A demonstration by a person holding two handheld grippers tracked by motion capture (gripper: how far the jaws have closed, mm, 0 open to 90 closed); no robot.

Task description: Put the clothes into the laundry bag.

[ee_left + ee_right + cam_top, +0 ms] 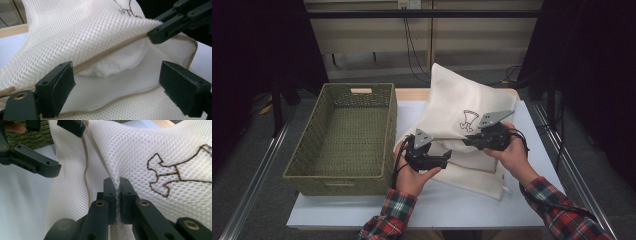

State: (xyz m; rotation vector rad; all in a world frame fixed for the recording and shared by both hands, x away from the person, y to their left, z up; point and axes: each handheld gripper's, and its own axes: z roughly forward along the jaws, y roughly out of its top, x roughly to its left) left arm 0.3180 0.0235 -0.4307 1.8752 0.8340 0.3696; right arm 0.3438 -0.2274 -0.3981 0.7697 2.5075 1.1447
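While the right tool (117, 195) pinches the top flap of the mesh bag (462, 107) on the counter (462, 205), the left tool (117, 85) gapes wide at its mouth; if that flap slips, the opening probably collapses over the white cloth (117, 62).

High view looks down on your table (452, 205) from above; both gripper views sit close, sharing bag (457, 107) mouth.
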